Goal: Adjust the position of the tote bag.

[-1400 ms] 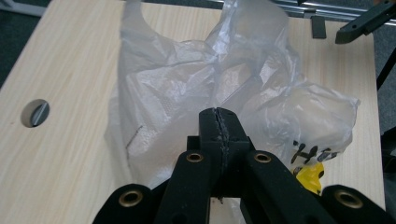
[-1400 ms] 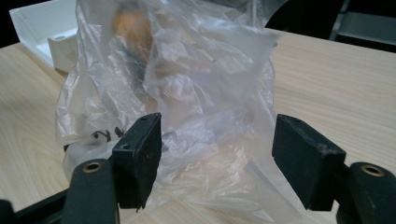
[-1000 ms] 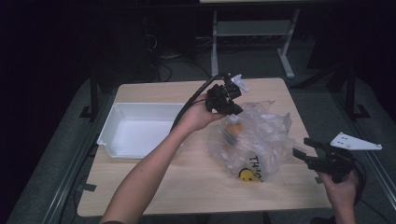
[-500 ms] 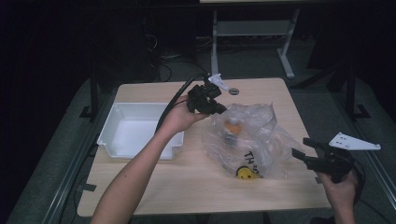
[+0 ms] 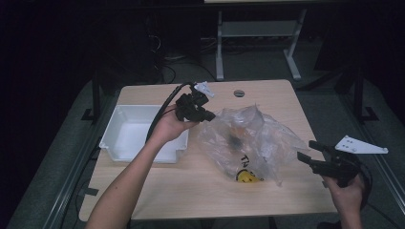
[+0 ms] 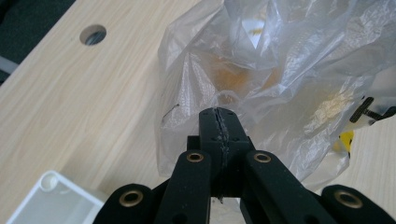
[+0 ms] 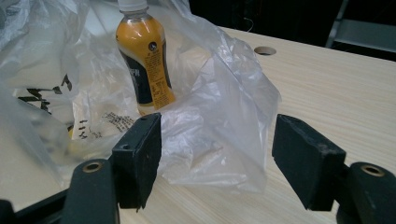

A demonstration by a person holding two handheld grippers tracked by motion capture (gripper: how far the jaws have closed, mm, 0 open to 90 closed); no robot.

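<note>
- Clamping the left tongs (image 5: 210, 116) fully shut on what looks like a fold of film at the left rim of the clear plastic bag (image 5: 267, 138), lying crumpled at the middle of the desk (image 5: 191, 191).
- Holding the right tongs (image 5: 305, 150) wide apart and gripping nothing, just off the bag's right edge, jaws aiming at the loose film there.
- Judging the step in hand as opening the bag: tugging one side of the mouth away to free the orange drink bottle (image 7: 144, 60) sitting inside the bag.
- Calling next, probably, for bringing the right tongs in to the bag's opposite lip and closing on thin film alone, not the bottle, then pulling the two sides apart.
- Watching for slippery film sliding out of the pinch.
- Counting: one bag, one bottle inside it, one empty white tray (image 5: 114, 126) left of the bag, one round hole (image 5: 239, 93) in the desk beyond the bag, two pairs of tongs.
</note>
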